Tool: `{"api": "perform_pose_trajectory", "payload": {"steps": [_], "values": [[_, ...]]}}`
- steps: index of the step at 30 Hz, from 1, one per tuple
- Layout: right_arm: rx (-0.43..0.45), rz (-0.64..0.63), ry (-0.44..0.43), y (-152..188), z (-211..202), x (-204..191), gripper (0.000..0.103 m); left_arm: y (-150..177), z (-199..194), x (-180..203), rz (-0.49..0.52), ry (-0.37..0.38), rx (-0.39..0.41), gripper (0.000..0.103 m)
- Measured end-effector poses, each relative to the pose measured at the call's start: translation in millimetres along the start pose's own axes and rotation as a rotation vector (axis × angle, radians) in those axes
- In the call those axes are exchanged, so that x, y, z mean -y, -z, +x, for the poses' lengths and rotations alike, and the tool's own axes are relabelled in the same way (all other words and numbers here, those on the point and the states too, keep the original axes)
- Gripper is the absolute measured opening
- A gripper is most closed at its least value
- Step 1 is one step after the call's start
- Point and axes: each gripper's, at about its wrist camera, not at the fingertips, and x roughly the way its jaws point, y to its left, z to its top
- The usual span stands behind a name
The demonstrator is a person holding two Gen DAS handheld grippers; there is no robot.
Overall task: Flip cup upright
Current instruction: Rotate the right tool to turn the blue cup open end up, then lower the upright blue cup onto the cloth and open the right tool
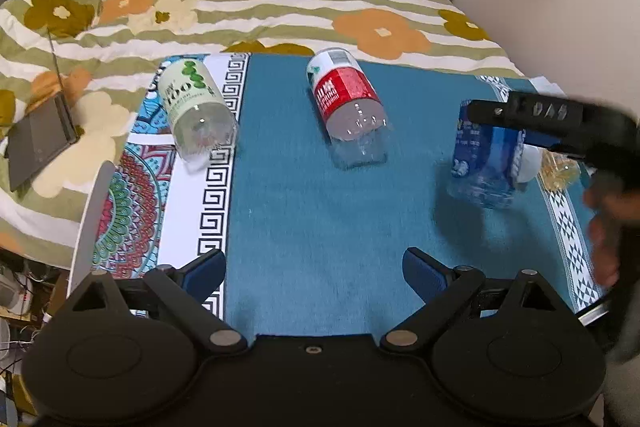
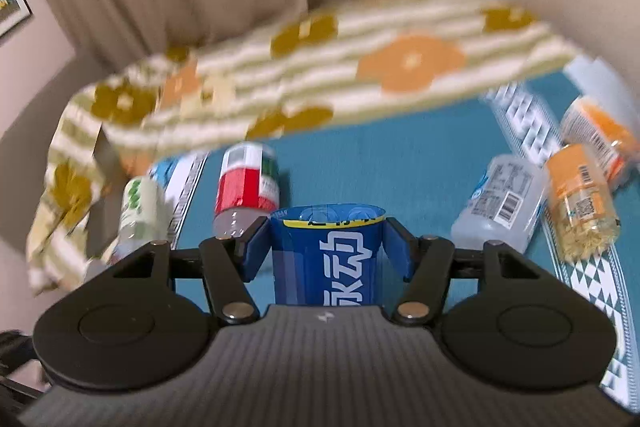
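The blue cup [image 1: 486, 155] sits at the right side of the teal mat [image 1: 320, 207] in the left wrist view, lifted and tilted, with the right tool [image 1: 532, 123] clamped across its labelled body. The left tool [image 1: 314, 269] hovers low over the mat, its blue pads spread wide and holding nothing. A red-labelled cup [image 1: 350, 107] lies on its side mid-mat, and a green-labelled cup [image 1: 196, 107] lies on the patterned border to the left.

In the right wrist view the blue cup [image 2: 326, 255] fills the centre, gripped between the right tool [image 2: 326, 251] pads, its open rim pointing away from the camera. Orange-labelled cups [image 2: 580, 199] and a pale cup [image 2: 500, 207] lie on their sides to the right, on the mat [image 2: 400, 167].
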Motion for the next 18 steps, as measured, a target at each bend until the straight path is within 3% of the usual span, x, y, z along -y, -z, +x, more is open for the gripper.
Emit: {"api": "perform_pose_trajectory", "payload": {"steps": [8,18], "values": [[0.283,-0.083,0.083,49.0,10.3,-10.5,0.076,13.0,12.6,0.4,0.095,-0.034,0.002,0.097],[0.299,-0.101,0.120,68.6,13.1,-17.1,0.077,23.1,23.0,-3.8,0.145,-0.047,-0.006,0.097]]}}
